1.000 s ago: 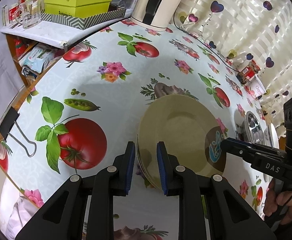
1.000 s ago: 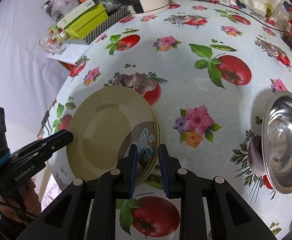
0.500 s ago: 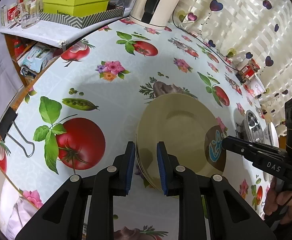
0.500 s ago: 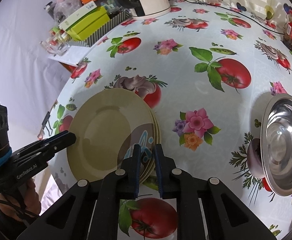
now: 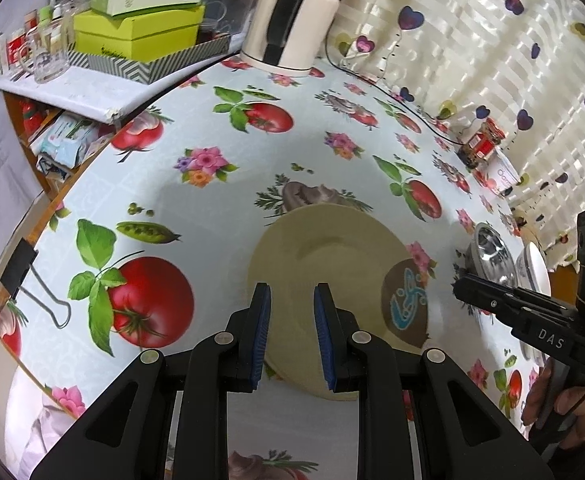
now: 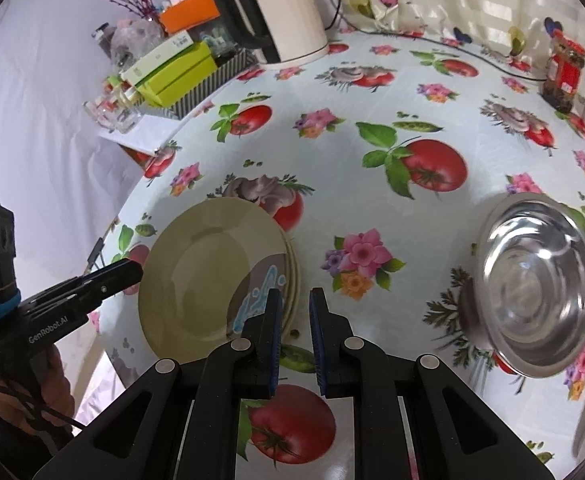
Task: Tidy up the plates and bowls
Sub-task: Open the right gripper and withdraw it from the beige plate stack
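A stack of yellow-green plates [image 5: 332, 264] lies on the flowered tablecloth; the top one bears a brown and blue mark. My left gripper [image 5: 290, 292] hovers over the stack's near edge, open, with the plate showing through the gap. In the right wrist view the same plates [image 6: 204, 276] lie just left of my right gripper [image 6: 294, 296]. It is shut to a narrow slit, and only tablecloth shows between the pads. A steel bowl [image 6: 540, 280] sits on the table to the right. The left gripper's tip [image 6: 132, 272] points at the stack from the far left.
A white kettle [image 6: 284, 12] and green boxes [image 6: 172, 68] stand at the back by the table's left edge. A jar [image 6: 564, 72] is at the back right. A binder clip [image 5: 32, 280] grips the cloth at the left edge. A second pale dish [image 5: 534, 268] lies beyond the steel bowl.
The right gripper's jaws have narrowed beside the plates' rim, and it has drawn back slightly. The plates have stayed in place and the left gripper has barely moved.
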`<action>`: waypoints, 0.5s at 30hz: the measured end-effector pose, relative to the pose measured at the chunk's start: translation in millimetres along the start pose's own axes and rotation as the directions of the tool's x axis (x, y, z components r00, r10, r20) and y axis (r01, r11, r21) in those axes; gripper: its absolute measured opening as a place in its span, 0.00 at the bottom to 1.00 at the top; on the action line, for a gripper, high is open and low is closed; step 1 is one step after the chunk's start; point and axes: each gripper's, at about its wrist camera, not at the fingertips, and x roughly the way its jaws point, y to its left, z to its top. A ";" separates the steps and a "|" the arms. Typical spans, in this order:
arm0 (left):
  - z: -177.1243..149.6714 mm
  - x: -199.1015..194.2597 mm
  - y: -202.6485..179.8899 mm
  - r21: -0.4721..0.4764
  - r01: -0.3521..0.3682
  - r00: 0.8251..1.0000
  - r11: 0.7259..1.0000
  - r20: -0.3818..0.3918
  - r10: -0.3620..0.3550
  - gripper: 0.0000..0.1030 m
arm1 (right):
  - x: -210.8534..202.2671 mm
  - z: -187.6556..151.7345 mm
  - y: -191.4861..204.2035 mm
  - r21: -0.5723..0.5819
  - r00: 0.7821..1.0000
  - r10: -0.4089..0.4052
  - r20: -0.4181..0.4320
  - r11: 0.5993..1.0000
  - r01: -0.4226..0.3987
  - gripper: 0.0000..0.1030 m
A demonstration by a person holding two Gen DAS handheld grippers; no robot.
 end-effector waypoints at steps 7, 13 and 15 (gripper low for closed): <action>1.3 -4.2 -22.7 0.048 0.022 1.000 0.999 0.004 -0.022 0.21 | -22.5 -10.2 -2.9 -0.008 0.999 -0.030 0.044 1.000 0.030 0.16; 1.5 -7.1 -47.0 0.099 0.054 0.999 0.994 0.002 -0.055 0.21 | -41.2 -18.9 -9.4 0.001 0.995 -0.060 0.074 0.998 0.060 0.21; 1.8 -6.7 -55.6 0.118 0.064 0.998 0.991 -0.001 -0.064 0.21 | -46.3 -21.7 -12.3 0.007 0.994 -0.069 0.084 0.998 0.069 0.23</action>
